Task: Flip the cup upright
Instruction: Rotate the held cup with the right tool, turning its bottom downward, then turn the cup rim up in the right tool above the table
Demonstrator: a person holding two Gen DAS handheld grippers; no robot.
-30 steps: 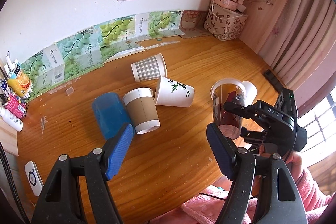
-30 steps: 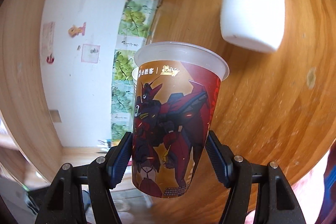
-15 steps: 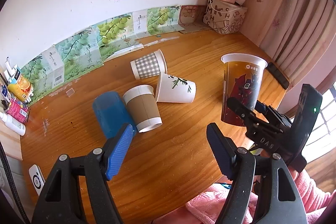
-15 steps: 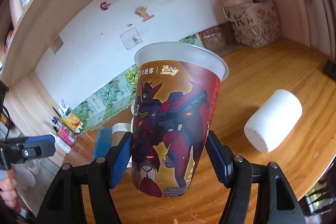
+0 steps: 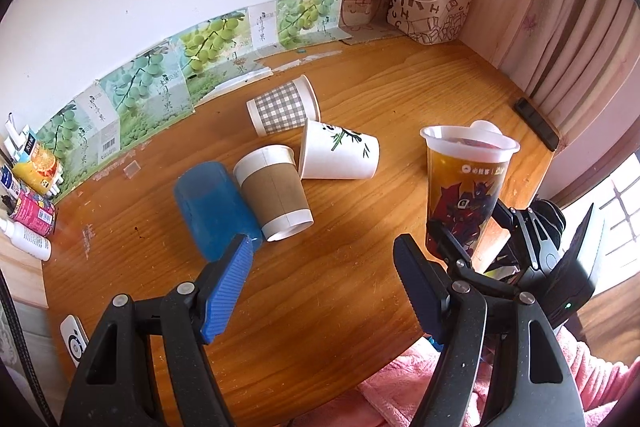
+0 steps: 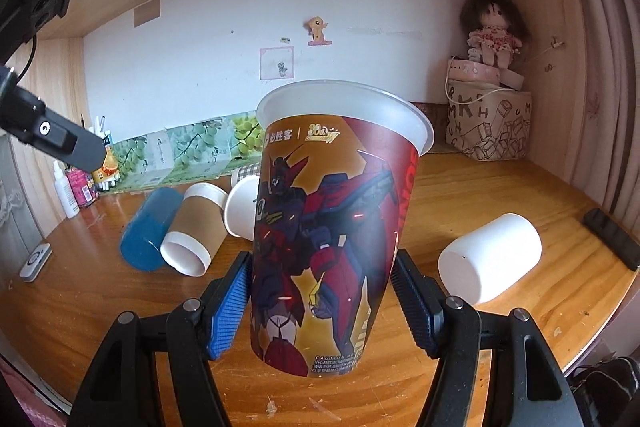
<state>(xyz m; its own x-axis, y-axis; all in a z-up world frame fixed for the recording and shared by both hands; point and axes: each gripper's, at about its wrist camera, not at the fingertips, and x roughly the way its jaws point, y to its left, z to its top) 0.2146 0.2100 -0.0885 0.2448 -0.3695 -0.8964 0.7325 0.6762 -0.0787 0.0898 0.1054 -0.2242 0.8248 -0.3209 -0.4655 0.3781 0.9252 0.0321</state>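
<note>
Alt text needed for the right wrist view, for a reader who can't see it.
The right gripper clamps a robot-print plastic cup mouth-up over a wooden desk. Behind it, a blue cup, a brown-sleeved cup and a white cup lie tipped over.

The cup is tall translucent plastic, printed with a red-and-blue robot on gold; it stands mouth up, tilted slightly. It sits near the tabletop front edge; whether its base touches is unclear.

The left wrist view looks down over the desk from above; the right sits low, nearer, both sharing the printed cup.
</note>
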